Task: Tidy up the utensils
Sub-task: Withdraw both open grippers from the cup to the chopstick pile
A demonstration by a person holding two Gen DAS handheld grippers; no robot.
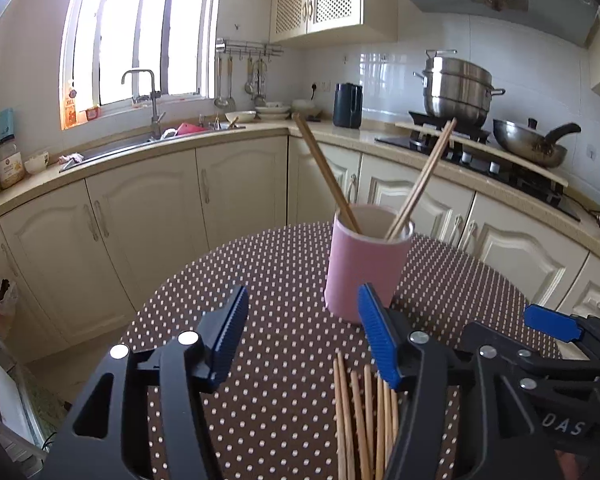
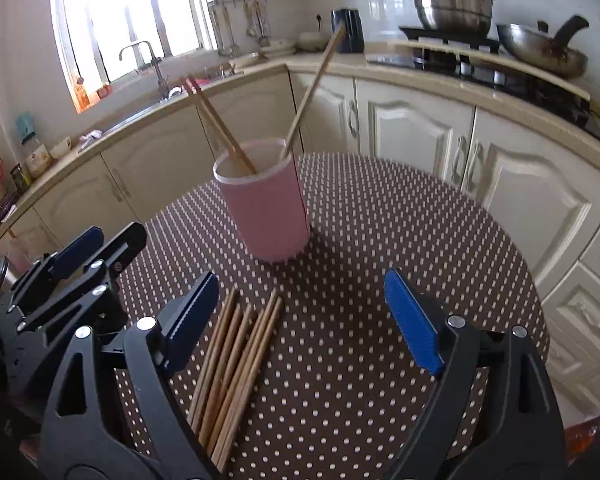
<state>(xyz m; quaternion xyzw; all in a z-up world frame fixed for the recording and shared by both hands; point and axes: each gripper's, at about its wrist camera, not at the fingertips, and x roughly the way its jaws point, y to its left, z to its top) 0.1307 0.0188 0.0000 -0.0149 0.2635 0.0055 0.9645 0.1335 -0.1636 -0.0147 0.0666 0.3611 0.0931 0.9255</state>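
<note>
The left gripper [image 1: 302,336] stands with its blue-padded jaws apart and nothing between the pads; just below and to the right of its gap lies a bundle of wooden chopsticks [image 1: 364,416], flat on the table, with its right-hand sticks hidden behind the right finger; the right gripper [image 2: 300,320] has its jaws spread wide, also gripping nothing, and the same bundle [image 2: 236,356] lies inside its gap close to the left finger, tips pointing away towards the cup; whether either pad touches the sticks cannot be told; each gripper shows at the edge of the other's view, the two close side by side; beyond the bundle a pink cup [image 1: 366,268] stands upright on the round table [image 1: 276,264], which wears a brown cloth with white dots; chopsticks already in the cup [image 1: 328,176] lean out over its rim, a pair to the left and others to the right; behind the table cream cabinets run under a counter with a sink and tap [image 1: 148,96] below a bright window; further right stand a dark kettle [image 1: 348,105], a steel steamer pot [image 1: 458,90] on the hob and a wok [image 1: 530,142] beside it
</note>
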